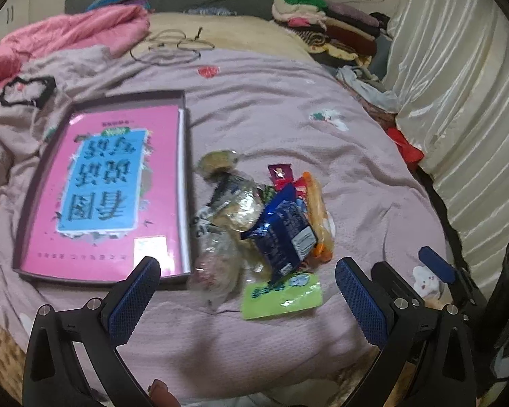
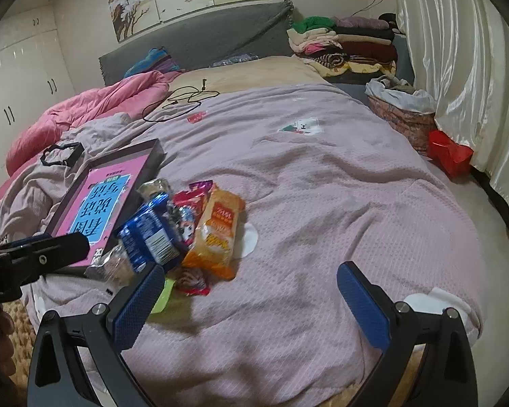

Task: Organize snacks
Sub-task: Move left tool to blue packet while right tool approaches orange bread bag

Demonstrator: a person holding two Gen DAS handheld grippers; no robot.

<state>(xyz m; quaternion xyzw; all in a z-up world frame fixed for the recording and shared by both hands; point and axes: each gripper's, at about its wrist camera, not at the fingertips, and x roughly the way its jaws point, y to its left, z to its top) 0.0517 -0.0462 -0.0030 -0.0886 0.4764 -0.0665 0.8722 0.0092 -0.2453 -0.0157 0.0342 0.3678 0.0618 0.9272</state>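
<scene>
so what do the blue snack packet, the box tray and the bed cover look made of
Blue snack packet: glossy plastic film, crinkled with bright glints. Box tray: probably matte cardboard, thin stiff dark walls. Bed cover: soft woven fabric, waffle-like texture and folds.

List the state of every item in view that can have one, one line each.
left hand-held gripper: open, empty
right hand-held gripper: open, empty
shallow box: open, lidless, a pink book lying flat inside
snack pile: loose on the bed cover, beside the box, none in it
blue packet: sealed, lying on top of the pile
green packet: flat on the cover, nearest the grippers
</scene>
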